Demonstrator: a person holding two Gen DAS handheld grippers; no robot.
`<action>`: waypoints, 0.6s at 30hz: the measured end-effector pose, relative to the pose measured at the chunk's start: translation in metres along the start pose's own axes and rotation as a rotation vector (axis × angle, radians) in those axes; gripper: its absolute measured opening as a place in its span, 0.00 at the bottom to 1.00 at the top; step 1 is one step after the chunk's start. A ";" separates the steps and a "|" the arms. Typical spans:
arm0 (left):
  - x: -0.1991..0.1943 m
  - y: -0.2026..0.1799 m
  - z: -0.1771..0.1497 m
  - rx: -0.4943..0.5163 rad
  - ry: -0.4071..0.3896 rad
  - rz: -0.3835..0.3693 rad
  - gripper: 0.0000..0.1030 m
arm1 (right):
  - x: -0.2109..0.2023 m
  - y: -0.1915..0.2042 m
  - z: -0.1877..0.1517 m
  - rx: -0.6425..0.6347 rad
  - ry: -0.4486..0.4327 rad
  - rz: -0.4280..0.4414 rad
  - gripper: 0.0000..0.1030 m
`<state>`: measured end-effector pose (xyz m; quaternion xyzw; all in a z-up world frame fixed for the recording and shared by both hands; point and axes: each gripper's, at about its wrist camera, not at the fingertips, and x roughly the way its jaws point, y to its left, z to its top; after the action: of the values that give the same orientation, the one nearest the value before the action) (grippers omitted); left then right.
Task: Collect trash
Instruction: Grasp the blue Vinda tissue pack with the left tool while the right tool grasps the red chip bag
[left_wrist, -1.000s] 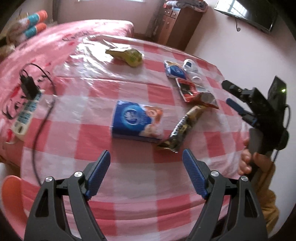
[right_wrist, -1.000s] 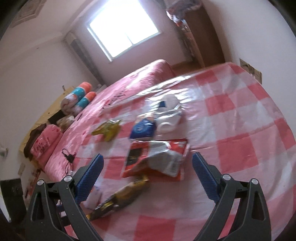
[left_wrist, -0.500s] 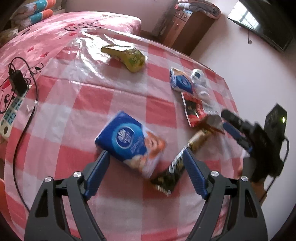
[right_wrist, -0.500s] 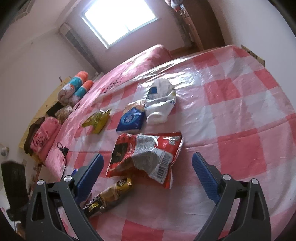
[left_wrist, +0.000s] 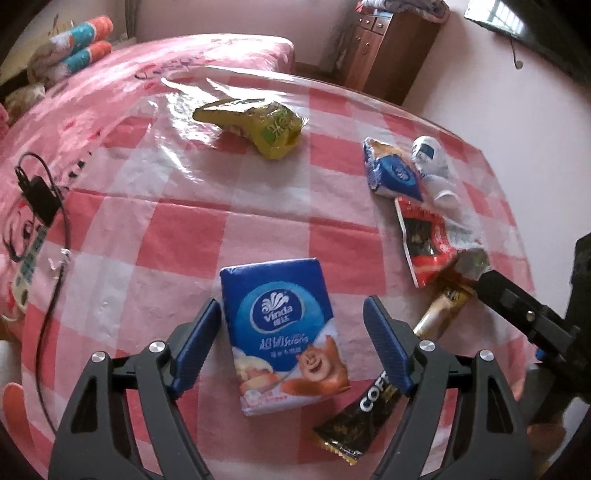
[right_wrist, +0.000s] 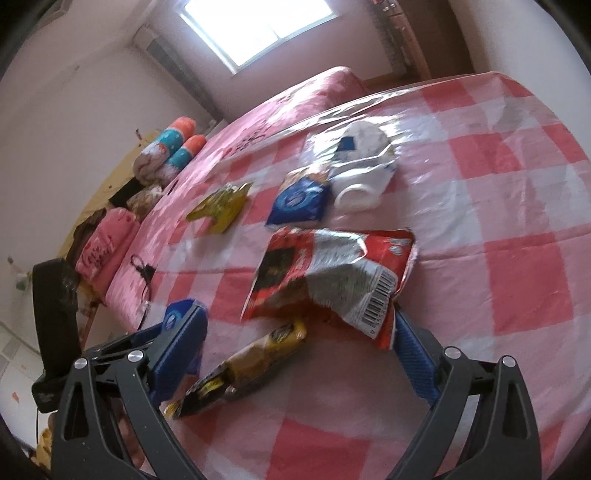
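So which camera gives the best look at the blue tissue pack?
The left wrist view: the blue tissue pack lies face up, whole and sharp, between the left tool's open fingers. The right wrist view shows only a blurred corner behind a finger.

Pale pink walls (right_wrist: 92, 110) enclose a bright window (right_wrist: 258, 29) at the far end — a pink-covered bed (left_wrist: 207, 55) below, brown wooden cabinet (left_wrist: 388, 48) far right.
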<state>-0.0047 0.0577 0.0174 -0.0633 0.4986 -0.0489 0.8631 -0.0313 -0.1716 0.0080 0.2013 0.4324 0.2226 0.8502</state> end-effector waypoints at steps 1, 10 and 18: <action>0.000 -0.001 -0.001 0.009 -0.001 0.012 0.74 | 0.001 0.003 -0.001 -0.004 0.009 0.013 0.92; -0.005 0.003 -0.006 0.036 -0.032 0.052 0.55 | 0.006 0.030 -0.008 -0.055 0.083 0.160 0.92; -0.011 0.005 -0.010 0.047 -0.051 0.043 0.54 | -0.001 0.028 0.007 -0.160 -0.029 -0.063 0.92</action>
<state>-0.0192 0.0634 0.0213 -0.0336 0.4763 -0.0406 0.8777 -0.0322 -0.1502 0.0272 0.1221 0.4068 0.2267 0.8765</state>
